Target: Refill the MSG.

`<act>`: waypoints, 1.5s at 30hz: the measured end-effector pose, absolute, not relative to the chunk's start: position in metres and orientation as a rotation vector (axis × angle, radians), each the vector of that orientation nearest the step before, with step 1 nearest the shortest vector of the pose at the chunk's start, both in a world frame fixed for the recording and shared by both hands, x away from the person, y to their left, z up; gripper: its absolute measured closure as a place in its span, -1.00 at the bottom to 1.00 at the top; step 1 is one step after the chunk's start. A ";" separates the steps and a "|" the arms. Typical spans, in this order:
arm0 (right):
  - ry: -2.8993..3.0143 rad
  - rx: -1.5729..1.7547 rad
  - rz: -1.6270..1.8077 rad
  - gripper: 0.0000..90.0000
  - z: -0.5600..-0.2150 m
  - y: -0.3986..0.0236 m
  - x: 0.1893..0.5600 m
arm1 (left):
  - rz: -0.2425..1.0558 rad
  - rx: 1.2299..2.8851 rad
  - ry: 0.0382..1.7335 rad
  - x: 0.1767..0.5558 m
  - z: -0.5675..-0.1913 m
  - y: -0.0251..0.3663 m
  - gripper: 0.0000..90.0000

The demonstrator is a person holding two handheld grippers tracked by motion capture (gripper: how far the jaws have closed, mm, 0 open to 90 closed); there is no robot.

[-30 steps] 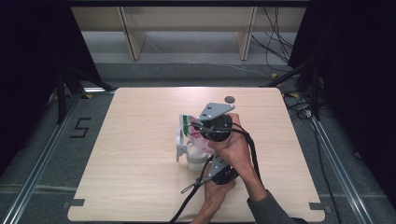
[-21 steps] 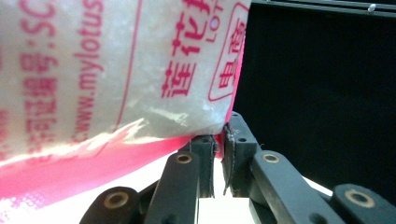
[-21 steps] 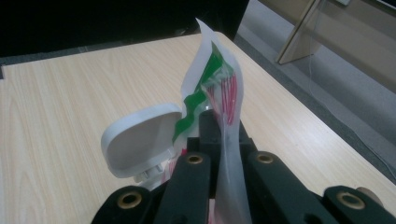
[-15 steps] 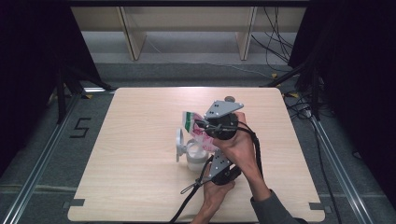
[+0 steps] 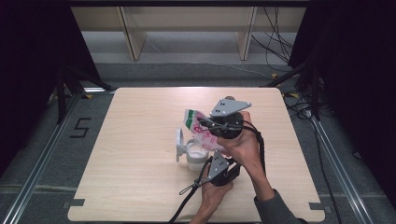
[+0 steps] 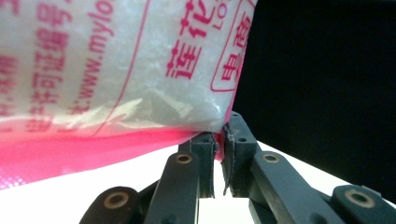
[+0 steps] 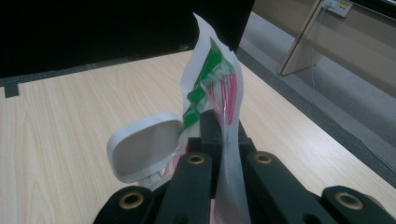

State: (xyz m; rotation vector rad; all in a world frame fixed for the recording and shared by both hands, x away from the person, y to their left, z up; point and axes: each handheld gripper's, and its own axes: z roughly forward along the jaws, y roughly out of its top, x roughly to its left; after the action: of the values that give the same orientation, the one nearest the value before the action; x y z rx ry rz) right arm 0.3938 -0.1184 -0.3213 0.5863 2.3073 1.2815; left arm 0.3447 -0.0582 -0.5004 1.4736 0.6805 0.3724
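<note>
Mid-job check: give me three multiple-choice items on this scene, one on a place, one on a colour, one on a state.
1. Where is the bag?
A. over the white container
B. on the floor
C. at the table's left edge

2. What colour is the bag's bottom seam in the left gripper view?
A. blue
B. pink
C. black

3. How is the container's lid?
A. closed
B. missing
C. flipped open

Answers: 1 A, the high view shows the bag held above the container by the left hand-held gripper and right hand-held gripper. 2 B, the seam is pink. 3 C, the lid stands open beside the container.
</note>
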 end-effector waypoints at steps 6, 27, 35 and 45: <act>2.305 0.589 1.307 1.00 -0.321 -0.122 0.394 | 0.388 1.509 0.691 0.344 -0.502 -0.054 0.86; 2.289 0.616 1.367 1.00 -0.320 -0.137 0.392 | 0.414 1.574 0.655 0.338 -0.505 -0.046 0.85; 2.286 0.599 1.392 1.00 -0.318 -0.144 0.391 | 0.409 1.584 0.643 0.335 -0.504 -0.044 0.85; 2.260 0.584 1.420 1.00 -0.317 -0.148 0.390 | 0.411 1.585 0.634 0.333 -0.506 -0.039 0.85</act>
State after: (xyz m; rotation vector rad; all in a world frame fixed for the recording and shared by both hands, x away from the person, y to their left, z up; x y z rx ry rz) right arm 0.3896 -0.1483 -0.3168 0.5843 2.2597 1.4200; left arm 0.3330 -0.0388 -0.5059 1.5850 0.6341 0.4108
